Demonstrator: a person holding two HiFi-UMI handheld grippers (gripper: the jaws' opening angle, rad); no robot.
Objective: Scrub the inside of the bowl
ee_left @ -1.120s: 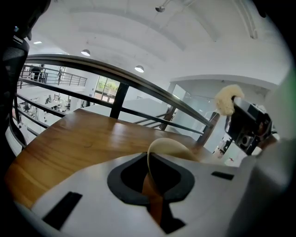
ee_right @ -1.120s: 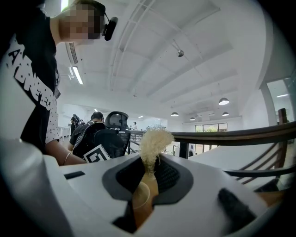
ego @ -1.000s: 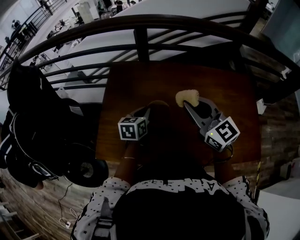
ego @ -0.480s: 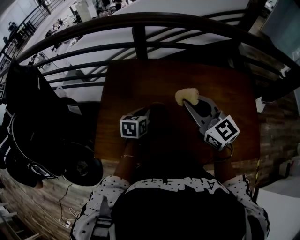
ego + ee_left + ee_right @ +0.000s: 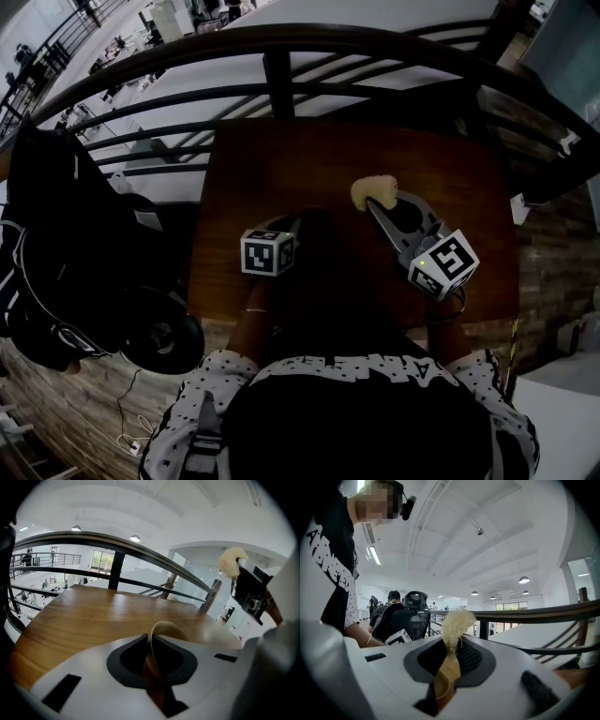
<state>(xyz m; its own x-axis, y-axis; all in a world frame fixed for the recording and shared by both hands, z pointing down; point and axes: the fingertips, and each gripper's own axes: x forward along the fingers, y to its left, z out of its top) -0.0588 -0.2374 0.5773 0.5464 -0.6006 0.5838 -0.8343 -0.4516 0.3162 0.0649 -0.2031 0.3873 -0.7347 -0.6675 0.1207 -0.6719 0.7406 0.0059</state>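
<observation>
While the left gripper [image 5: 151,653] pinches the bowl [image 5: 165,627] by its rim, the right gripper [image 5: 450,657], clamped on the brush [image 5: 454,624], should lower it inside and sweep in firm circles.

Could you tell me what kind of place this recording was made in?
Probably a mezzanine in a large open office or lab: the wooden table stands beside a curved dark railing, a lower floor with desks shows beyond it, and an office chair is in view.
</observation>
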